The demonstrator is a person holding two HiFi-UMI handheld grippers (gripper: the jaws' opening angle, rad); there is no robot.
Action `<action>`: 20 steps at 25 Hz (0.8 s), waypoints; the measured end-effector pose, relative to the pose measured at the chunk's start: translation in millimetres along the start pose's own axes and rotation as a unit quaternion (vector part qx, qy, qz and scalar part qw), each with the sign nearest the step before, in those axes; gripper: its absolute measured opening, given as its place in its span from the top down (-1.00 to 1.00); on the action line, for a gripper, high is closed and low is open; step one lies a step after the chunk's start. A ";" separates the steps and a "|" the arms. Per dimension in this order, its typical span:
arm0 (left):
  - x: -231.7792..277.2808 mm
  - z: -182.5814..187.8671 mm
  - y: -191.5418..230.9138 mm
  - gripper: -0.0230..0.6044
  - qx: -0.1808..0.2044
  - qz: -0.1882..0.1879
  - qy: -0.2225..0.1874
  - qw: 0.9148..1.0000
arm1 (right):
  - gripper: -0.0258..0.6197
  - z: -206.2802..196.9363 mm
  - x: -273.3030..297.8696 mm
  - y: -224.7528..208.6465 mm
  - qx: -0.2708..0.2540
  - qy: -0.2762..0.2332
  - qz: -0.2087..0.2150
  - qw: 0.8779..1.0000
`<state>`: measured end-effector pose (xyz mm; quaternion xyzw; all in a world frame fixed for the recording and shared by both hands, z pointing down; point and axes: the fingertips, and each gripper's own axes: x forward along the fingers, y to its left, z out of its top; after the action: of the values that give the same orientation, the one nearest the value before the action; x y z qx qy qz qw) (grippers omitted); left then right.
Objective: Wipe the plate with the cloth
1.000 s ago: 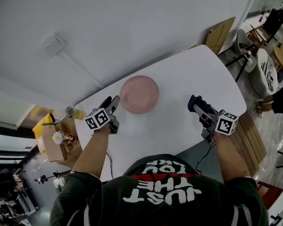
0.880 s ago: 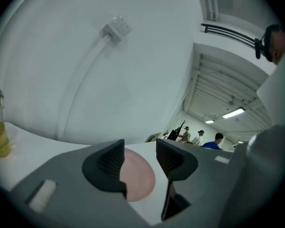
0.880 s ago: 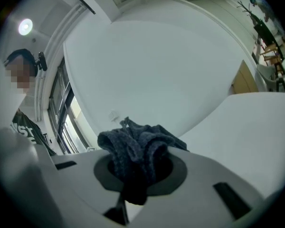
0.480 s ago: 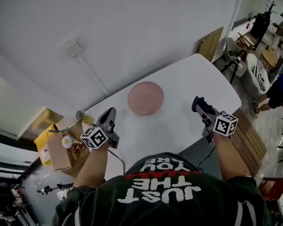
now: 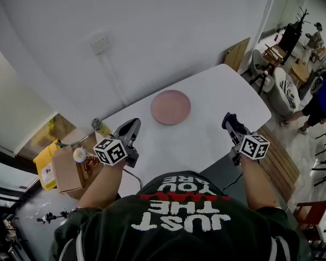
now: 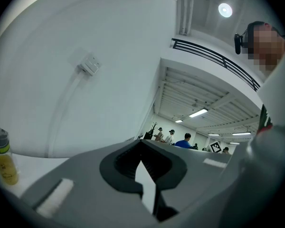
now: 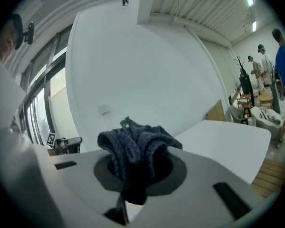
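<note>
Head view gives me the layout: the pink plate (image 5: 170, 107) lies flat on the white table (image 5: 228, 88), toward its far side and roughly midway between my two tools. It is bare and nothing touches it.

My left gripper (image 5: 132, 124) is over the near left corner of the table, well apart from the plate. In the left gripper view, the left gripper (image 6: 146, 167) has its fingers pressed together with nothing between them, and it points level at the white wall.

My right gripper (image 5: 228, 118) is over the near right part of the table, also clear of the plate. The right gripper view shows the right gripper (image 7: 131, 182) pinching the dark blue cloth (image 7: 133, 144). The cloth bunches up in folds above the fingers, and a darker tail hangs down into the gap between them. It is in the air, touching neither the plate nor the table.

Off the left end of the table I see a bottle (image 5: 99, 125) of yellow liquid beside an open cardboard box (image 5: 65, 173). Far right, people stand among chairs.
</note>
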<state>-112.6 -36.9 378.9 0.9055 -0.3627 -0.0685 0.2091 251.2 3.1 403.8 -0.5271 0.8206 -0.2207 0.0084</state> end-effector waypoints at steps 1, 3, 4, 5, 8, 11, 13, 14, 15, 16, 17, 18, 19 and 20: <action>-1.1 -1.0 -1.5 0.91 -0.002 -0.002 0.000 1.000 | 0.78 -0.7 -2.6 2.4 -0.008 0.002 -0.005 1.000; -3.4 -2.7 -5.6 0.91 -0.005 -0.007 0.001 1.000 | 0.78 -2.2 -8.3 6.0 -0.018 0.006 -0.012 1.000; -4.0 -3.3 -8.4 0.91 -0.006 -0.010 0.001 1.000 | 0.78 -2.5 -11.4 6.9 -0.022 0.006 -0.015 1.000; -3.9 -3.8 -11.4 0.91 -0.005 -0.012 0.003 1.000 | 0.78 -2.3 -14.3 7.1 -0.024 0.007 -0.018 1.000; -1.0 -4.1 -16.0 0.91 0.004 -0.018 0.008 1.000 | 0.78 -0.6 -16.9 8.8 -0.026 0.006 -0.020 0.999; -3.0 -10.1 -16.8 0.91 0.000 -0.018 0.010 1.000 | 0.78 -7.8 -17.6 14.4 -0.032 0.016 -0.018 0.999; -4.7 -14.9 -17.6 0.90 -0.004 -0.018 0.011 1.000 | 0.78 -10.9 -19.0 15.7 -0.034 0.021 -0.018 0.999; -4.6 -15.9 -18.3 0.90 -0.004 -0.019 0.012 1.000 | 0.78 -10.5 -19.0 15.8 -0.034 0.022 -0.018 0.999; -3.9 -16.0 -19.0 0.90 -0.005 -0.020 0.012 1.000 | 0.78 -9.4 -18.4 15.5 -0.034 0.022 -0.018 0.999; -2.8 -15.7 -19.4 0.90 -0.005 -0.020 0.013 1.000 | 0.78 -8.1 -17.4 15.3 -0.034 0.022 -0.018 0.999; -1.9 -15.5 -19.2 0.91 -0.006 -0.021 0.013 1.000 | 0.78 -7.8 -16.0 15.6 -0.034 0.023 -0.018 0.999; -1.8 -15.6 -18.2 0.90 -0.008 -0.021 0.014 1.000 | 0.78 -8.7 -14.7 16.7 -0.034 0.024 -0.018 0.999; -2.3 -16.0 -16.7 0.90 -0.010 -0.021 0.014 1.000 | 0.78 -10.8 -13.3 18.4 -0.034 0.026 -0.018 0.999; -3.4 -16.3 -15.0 0.90 -0.011 -0.021 0.015 1.000 | 0.78 -13.4 -12.0 20.5 -0.034 0.029 -0.017 0.999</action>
<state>-101.1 -19.5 387.1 0.9113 -0.3400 -0.0638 0.2233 235.6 25.4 405.6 -0.5348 0.8183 -0.2077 -0.0368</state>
